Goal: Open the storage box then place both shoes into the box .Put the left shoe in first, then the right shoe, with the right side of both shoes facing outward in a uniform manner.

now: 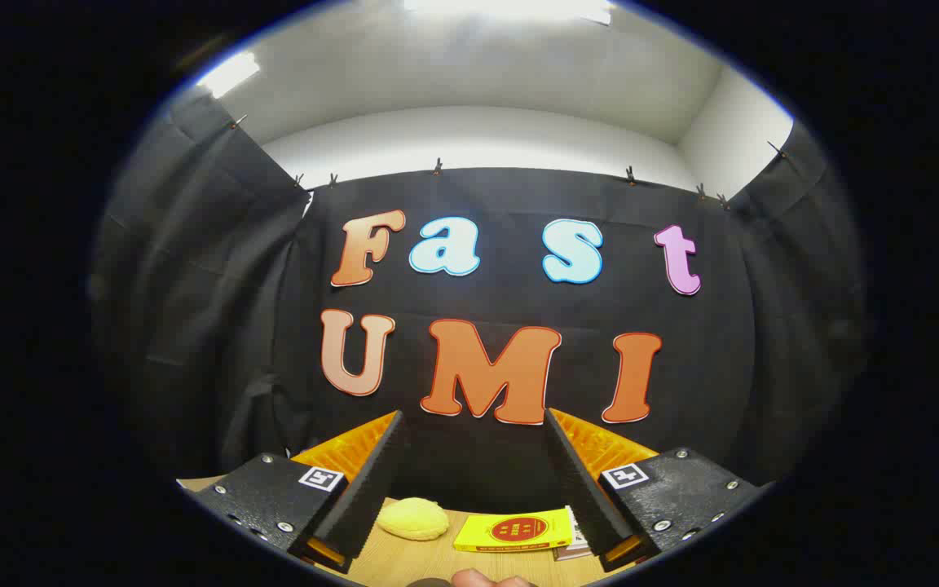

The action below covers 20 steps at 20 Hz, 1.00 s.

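My gripper is held up high and level, facing the booth's black cloth wall. Its two fingers stand wide apart with nothing between them, so it is open. Low between the fingers I see a strip of wooden table. On it lie a yellow soft lump and a flat yellow packet with a red round mark.
A white and dark flat item sits beside the yellow packet, partly behind the right finger. A person's fingertip shows at the near table edge. Black cloth walls close the booth on three sides, with a white ceiling above.
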Each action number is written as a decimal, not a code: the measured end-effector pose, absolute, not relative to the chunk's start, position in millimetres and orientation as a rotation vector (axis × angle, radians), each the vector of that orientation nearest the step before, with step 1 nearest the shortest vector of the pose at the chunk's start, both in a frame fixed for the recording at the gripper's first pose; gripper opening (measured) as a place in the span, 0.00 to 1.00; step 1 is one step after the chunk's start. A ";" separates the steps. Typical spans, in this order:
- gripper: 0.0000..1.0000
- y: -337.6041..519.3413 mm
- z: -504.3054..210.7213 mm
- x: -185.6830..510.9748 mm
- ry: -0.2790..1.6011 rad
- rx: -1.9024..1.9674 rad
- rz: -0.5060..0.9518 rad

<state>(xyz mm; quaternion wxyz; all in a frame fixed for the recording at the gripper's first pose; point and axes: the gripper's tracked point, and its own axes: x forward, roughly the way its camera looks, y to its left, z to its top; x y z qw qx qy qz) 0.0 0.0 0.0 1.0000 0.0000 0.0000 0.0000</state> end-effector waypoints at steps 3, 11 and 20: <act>0.99 -7.3 7.6 -1.0 -0.023 0.009 -0.001; 0.99 15.8 3.2 3.5 -0.026 0.015 0.080; 0.99 50.8 -6.1 13.0 -0.025 0.021 0.202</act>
